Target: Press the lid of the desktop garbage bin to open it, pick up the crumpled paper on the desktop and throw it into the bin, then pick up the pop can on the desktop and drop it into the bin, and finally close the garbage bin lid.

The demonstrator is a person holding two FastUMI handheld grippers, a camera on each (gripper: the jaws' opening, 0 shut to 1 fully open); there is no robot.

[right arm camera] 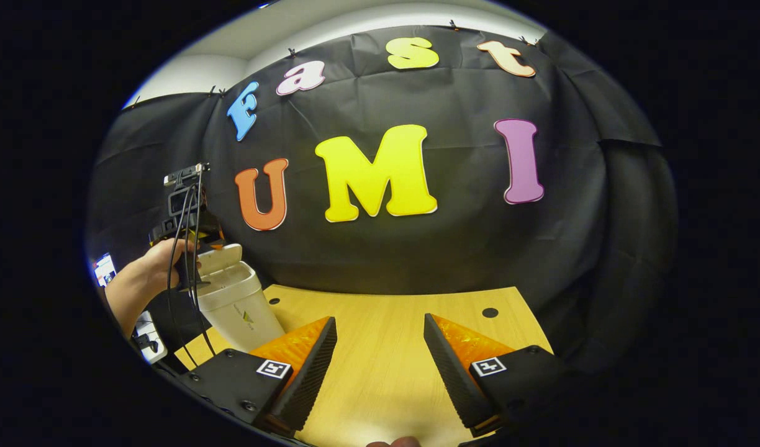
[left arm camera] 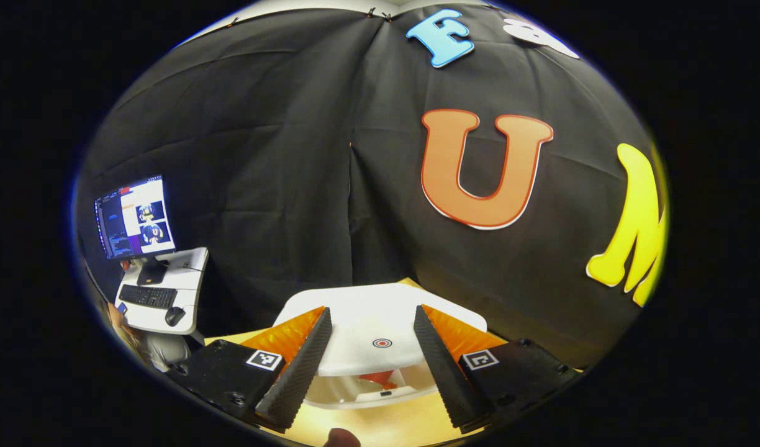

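Garbage bin (right arm camera: 240,304) stands at the desk's (right arm camera: 386,323) left edge, lid (left arm camera: 380,332) raised; my left gripper (left arm camera: 372,360) hovers unclenched just above it. My right gripper (right arm camera: 380,369) hangs released over bare desk. Pressing off-centre could tip the light bin.

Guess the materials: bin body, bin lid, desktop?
Bin: looks like moulded plastic, cream-white, smooth with a soft sheen; one-piece tapered wall and rolled rim suggest it.
Lid: same white plastic by the look, matte-to-satin, with rounded moulded edges.
Desktop: light wood grain, flat and even, with round dark holes; probably laminate or veneer over board rather than solid wood, though the pictures cannot settle that.
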